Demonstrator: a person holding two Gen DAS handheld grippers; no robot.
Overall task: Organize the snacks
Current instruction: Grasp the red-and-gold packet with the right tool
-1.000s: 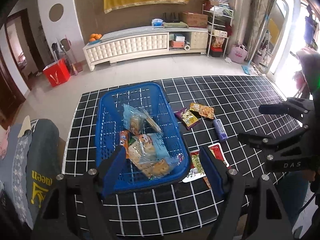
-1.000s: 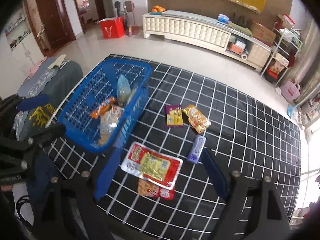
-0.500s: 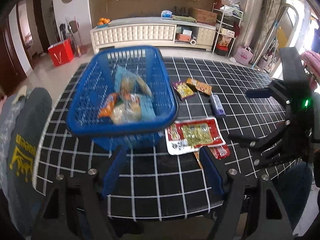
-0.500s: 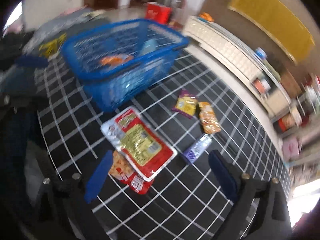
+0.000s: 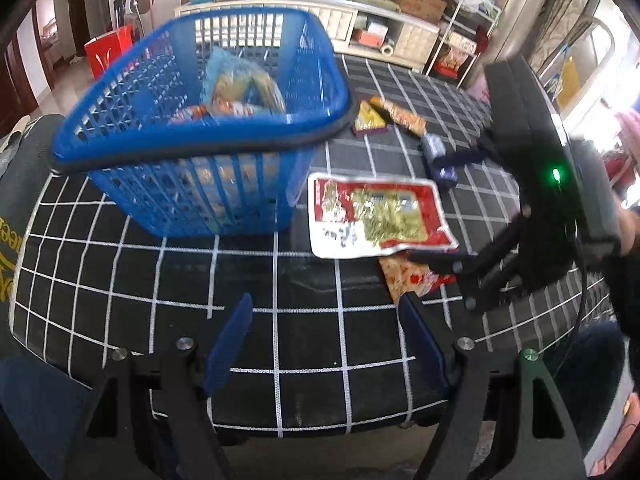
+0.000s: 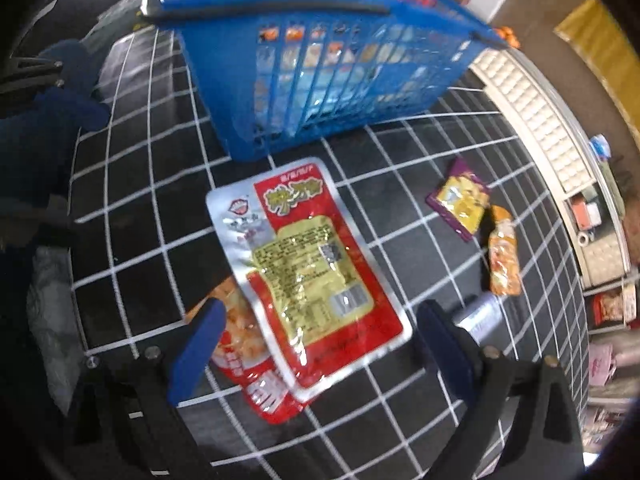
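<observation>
Large packet (image 6: 308, 272): flat on the checked tablecloth (image 6: 132, 216), near side of the blue basket (image 6: 320, 80); long axis runs from basket toward right gripper.
Right gripper (image 6: 316, 348): fingers wide apart, straddling packet's near end, gripping nothing.
Left gripper (image 5: 324, 344): wide apart, empty.

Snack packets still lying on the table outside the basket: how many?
5: large red packet beside the basket; orange-red one under it; purple-yellow; orange; purple tube. None seems hidden.

Quantities: one blue basket (image 5: 192, 196); one large red-and-silver packet (image 6: 308, 276); one orange-red packet (image 6: 240, 344) beneath it; one purple-yellow packet (image 6: 460, 200); one orange packet (image 6: 504, 256); one blue-purple wrapper (image 5: 434, 148). Basket contents: count indeterminate.
</observation>
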